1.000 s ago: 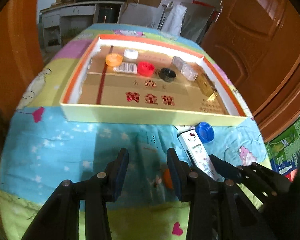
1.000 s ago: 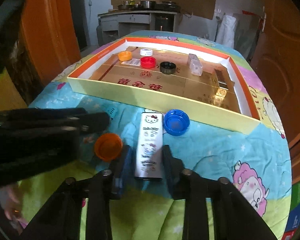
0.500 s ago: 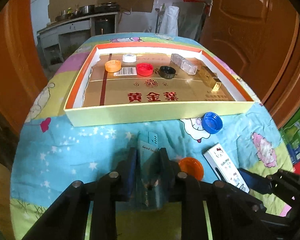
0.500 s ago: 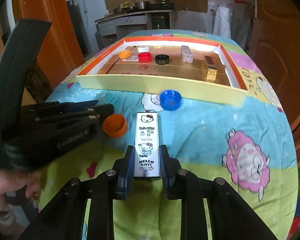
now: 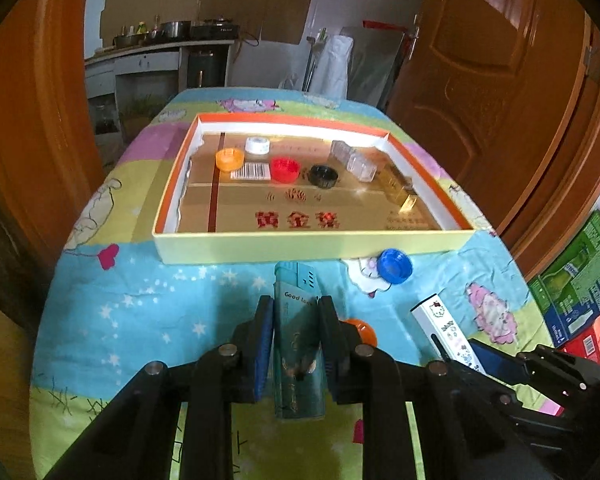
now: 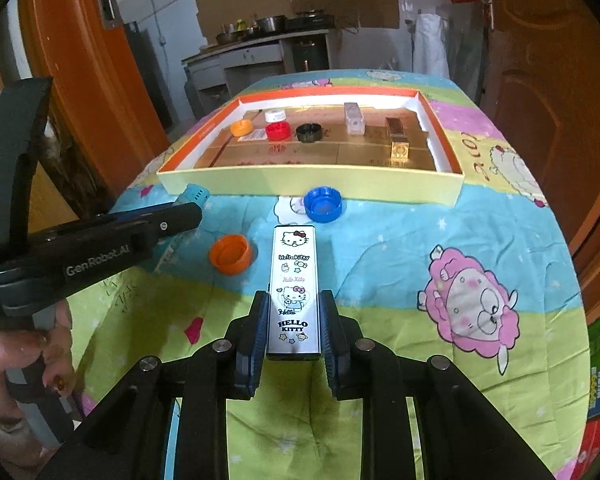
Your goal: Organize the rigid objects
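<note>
Lighters: the teal lighter (image 5: 298,332) sits between the left gripper's (image 5: 296,334) blue pads, top end toward 12 o'clock; the white cartoon-print lighter (image 6: 294,292) sits the same way in the right gripper (image 6: 294,330).
Left gripper: jaws pressed onto the teal lighter's two long sides, pinching it just above the cloth-covered table (image 5: 140,300).
Right gripper: jaws closed on the white lighter's lower half, its upper half sticking out toward the tray (image 6: 312,184).
Loose caps: the orange cap (image 6: 230,254) lies on the cloth at 10 o'clock of the right gripper; the blue cap (image 6: 323,204) lies at 12 o'clock, just beside the tray's near wall.
Tray contents: orange, white, red and black caps, a clear box and a gold lighter.
Hand pose: both grippers tilt downward toward the table; a person's hand (image 6: 24,360) wraps the left gripper's handle.
Right view only: the hand, the left gripper from its side at 9 o'clock, and all of the orange cap.
Left view only: the teal lighter's printed face; here the orange cap is half hidden behind the right jaw.
</note>
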Demonstrator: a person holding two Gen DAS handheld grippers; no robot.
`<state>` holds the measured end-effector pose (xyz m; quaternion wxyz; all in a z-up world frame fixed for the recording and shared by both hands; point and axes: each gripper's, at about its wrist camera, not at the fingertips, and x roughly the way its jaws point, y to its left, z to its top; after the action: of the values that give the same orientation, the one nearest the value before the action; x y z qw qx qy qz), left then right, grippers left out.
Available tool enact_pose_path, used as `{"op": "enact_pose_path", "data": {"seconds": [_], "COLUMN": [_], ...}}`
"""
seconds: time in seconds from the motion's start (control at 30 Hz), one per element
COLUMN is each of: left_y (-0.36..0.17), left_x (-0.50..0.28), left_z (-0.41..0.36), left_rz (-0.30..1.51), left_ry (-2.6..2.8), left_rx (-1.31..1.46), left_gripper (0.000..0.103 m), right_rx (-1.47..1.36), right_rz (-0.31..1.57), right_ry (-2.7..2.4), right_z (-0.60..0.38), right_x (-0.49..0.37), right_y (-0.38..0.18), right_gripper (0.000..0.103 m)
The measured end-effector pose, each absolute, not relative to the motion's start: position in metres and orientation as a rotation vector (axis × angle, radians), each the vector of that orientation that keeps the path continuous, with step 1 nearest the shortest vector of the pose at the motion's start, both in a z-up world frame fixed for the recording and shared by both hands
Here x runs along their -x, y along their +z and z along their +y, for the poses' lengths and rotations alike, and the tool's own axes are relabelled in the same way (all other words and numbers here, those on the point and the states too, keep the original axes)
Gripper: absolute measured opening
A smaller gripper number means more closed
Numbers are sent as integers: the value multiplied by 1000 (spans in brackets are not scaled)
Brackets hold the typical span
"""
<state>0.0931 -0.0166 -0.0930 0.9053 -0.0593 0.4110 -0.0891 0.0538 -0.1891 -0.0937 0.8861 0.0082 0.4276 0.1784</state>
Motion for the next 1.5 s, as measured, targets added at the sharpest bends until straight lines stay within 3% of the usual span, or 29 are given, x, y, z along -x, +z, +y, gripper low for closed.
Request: {"op": "enact_pose_path", "data": {"seconds": [0.63, 1.5], "left_y": [-52, -60], "left_x": [-107, -166], "left_z": [-9, 8], "left_rz": [749, 759], "left_ry": [-181, -141], "left_rx": [134, 176], "left_gripper": [23, 23], "right_rx": [7, 27], "right_rz": [789, 777], "right_ry": [356, 345], "right_z": [-187, -184], "right_x": [-74, -146], "right_y": [-51, -48], "right_gripper": [25, 25]}}
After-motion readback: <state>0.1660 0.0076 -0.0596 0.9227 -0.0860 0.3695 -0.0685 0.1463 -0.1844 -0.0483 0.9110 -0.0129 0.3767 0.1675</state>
